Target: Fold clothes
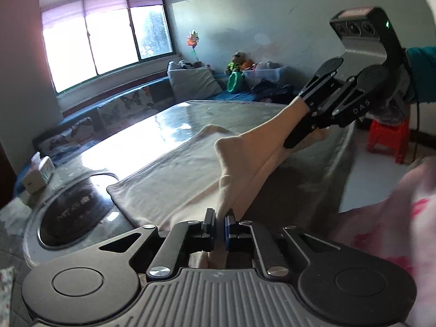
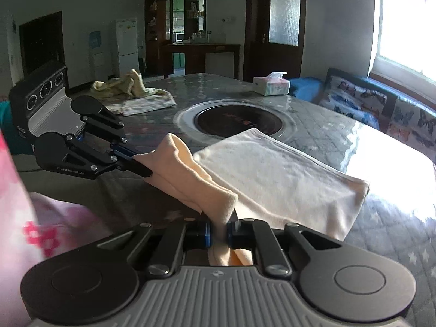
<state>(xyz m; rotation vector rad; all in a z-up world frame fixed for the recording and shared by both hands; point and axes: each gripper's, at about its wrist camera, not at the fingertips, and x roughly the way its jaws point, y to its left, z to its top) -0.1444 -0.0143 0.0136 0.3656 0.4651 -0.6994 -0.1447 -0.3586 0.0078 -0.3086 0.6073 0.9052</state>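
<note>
A cream cloth (image 1: 169, 174) lies partly spread on the table (image 1: 152, 128), and its near edge is lifted off the surface between both grippers. My left gripper (image 1: 218, 223) is shut on one bunched corner of it. Up at the right, my right gripper (image 1: 297, 120) is clamped on the other corner. In the right wrist view the right gripper (image 2: 219, 229) pinches the cream cloth (image 2: 272, 174), and the left gripper (image 2: 136, 160) grips the raised fold at the left. The lifted edge hangs in a band between the two.
A round hob (image 2: 237, 120) is set into the table beyond the cloth. A tissue box (image 2: 271, 83) and a pile of other clothes (image 2: 128, 87) lie farther back. A red stool (image 1: 387, 139) stands past the table edge. A person's pink sleeve (image 1: 395, 218) is close by.
</note>
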